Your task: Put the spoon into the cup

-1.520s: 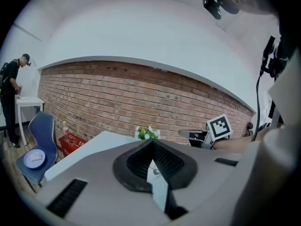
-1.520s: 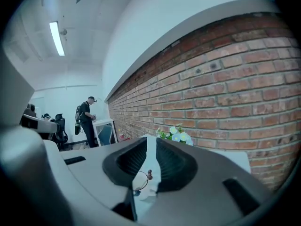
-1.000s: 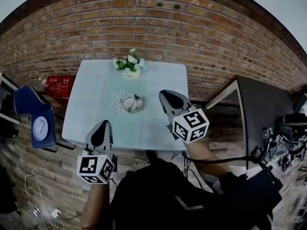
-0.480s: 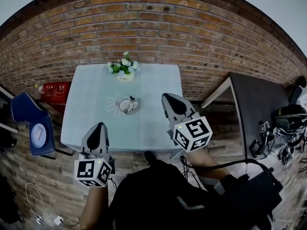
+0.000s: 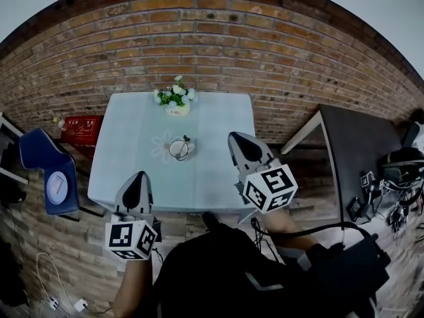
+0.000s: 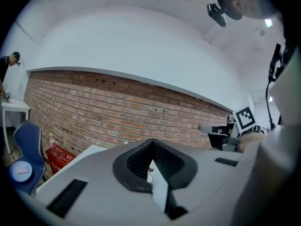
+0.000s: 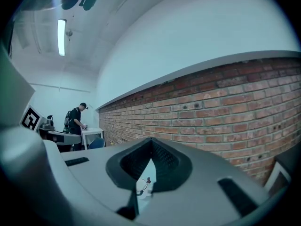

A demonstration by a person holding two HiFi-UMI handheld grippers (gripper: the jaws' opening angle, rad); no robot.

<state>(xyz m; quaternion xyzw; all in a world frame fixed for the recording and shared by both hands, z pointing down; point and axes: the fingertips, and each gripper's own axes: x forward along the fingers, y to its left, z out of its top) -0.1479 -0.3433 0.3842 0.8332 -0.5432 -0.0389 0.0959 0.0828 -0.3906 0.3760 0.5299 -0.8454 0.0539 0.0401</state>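
Note:
A clear glass cup stands near the middle of the pale table on a flower-shaped mat. The spoon leans inside it, its handle rising over the rim at the right. My left gripper hovers at the table's near edge, left of the cup, shut and empty. My right gripper hangs to the right of the cup and apart from it, also shut with nothing held. The cup and the spoon's tip show small through the right gripper's jaw gap.
A pot of white flowers stands at the table's far edge against the brick wall. A blue chair and a red crate are left of the table, and a dark desk is at the right. A person stands far off.
My right gripper has drawn back a little from the cup, toward the person. The left gripper has hardly moved. The cup and spoon stand as before.

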